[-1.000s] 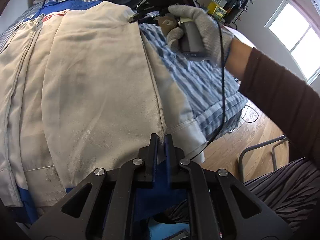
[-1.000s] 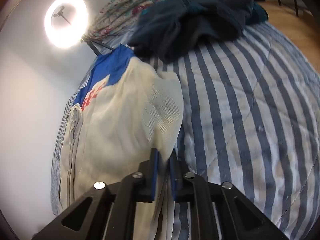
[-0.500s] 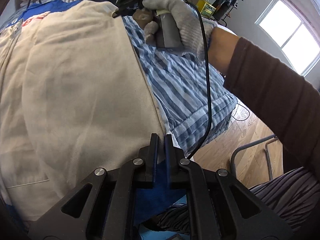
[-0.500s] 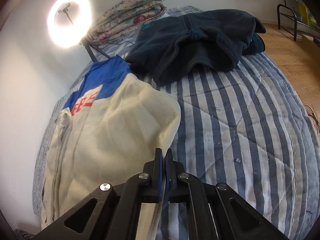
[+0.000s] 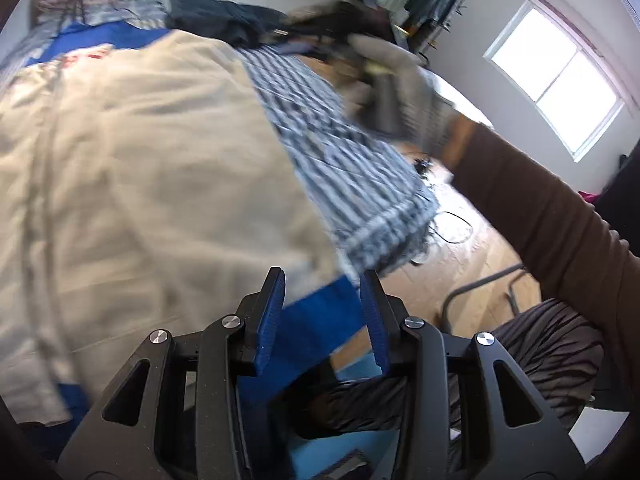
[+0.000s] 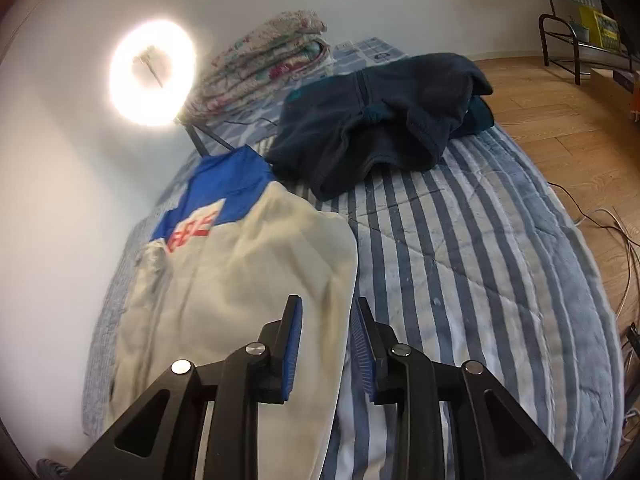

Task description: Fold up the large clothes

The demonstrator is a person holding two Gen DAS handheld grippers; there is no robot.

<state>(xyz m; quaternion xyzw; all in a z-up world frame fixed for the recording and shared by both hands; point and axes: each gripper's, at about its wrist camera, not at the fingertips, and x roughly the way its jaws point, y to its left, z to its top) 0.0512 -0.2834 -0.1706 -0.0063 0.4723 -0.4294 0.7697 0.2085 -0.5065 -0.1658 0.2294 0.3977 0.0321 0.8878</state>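
Jacket (image 6: 240,288), cream and blue, lies flat on the striped bed (image 6: 480,280) and looks soft, light and floppy, so pinch it at an edge or corner; the left gripper (image 5: 322,280) and right gripper (image 6: 326,308) are both opening, pinching nothing.

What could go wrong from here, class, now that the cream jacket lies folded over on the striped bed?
1. Both hand-held grippers, left and right, are opening right over the jacket; a pad could snag the cloth and drag the fold open.
2. The dark clothes lie close to the jacket's blue top, so the next fold might catch them.
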